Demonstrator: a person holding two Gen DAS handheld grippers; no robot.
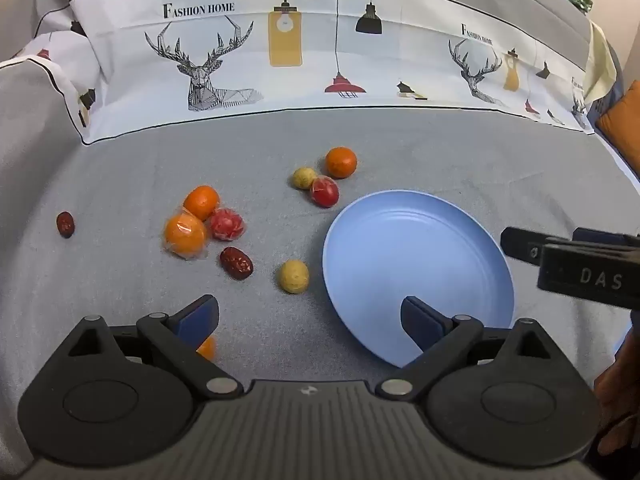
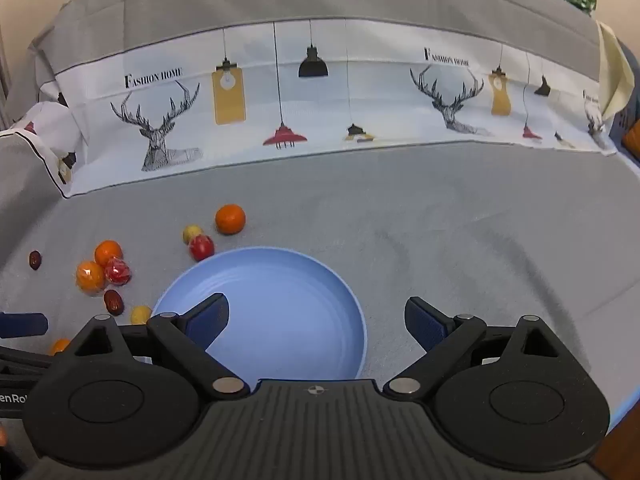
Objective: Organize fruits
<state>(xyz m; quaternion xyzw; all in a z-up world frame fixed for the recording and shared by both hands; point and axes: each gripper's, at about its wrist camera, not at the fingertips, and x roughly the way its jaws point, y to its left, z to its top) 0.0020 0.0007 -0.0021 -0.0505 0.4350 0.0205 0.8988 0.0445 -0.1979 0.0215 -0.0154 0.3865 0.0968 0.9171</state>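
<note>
A light blue plate [image 1: 420, 240] [image 2: 280, 280] lies on the grey cloth with nothing in it. Left of it are scattered fruits: a wrapped orange [image 1: 185, 235], a bare orange [image 1: 201, 201], a wrapped red fruit [image 1: 226, 223], a red date [image 1: 236, 263], a yellow fruit [image 1: 294, 276], another date [image 1: 65, 224]. Farther back sit an orange [image 1: 341, 162] [image 2: 230, 219], a yellow fruit [image 1: 304, 177] and a red fruit [image 1: 325, 191]. One small orange [image 1: 208, 347] peeks out behind my left finger. My left gripper [image 1: 310, 316] is open over cloth and plate edge. My right gripper [image 2: 316, 320] is open above the plate.
The grey cloth [image 2: 460, 240] stretches bare to the right of the plate. A printed white band with deer and lamps [image 1: 280, 48] rises at the back. An orange cushion [image 1: 624, 120] sits at the far right. A hand [image 1: 620, 400] shows at the right edge.
</note>
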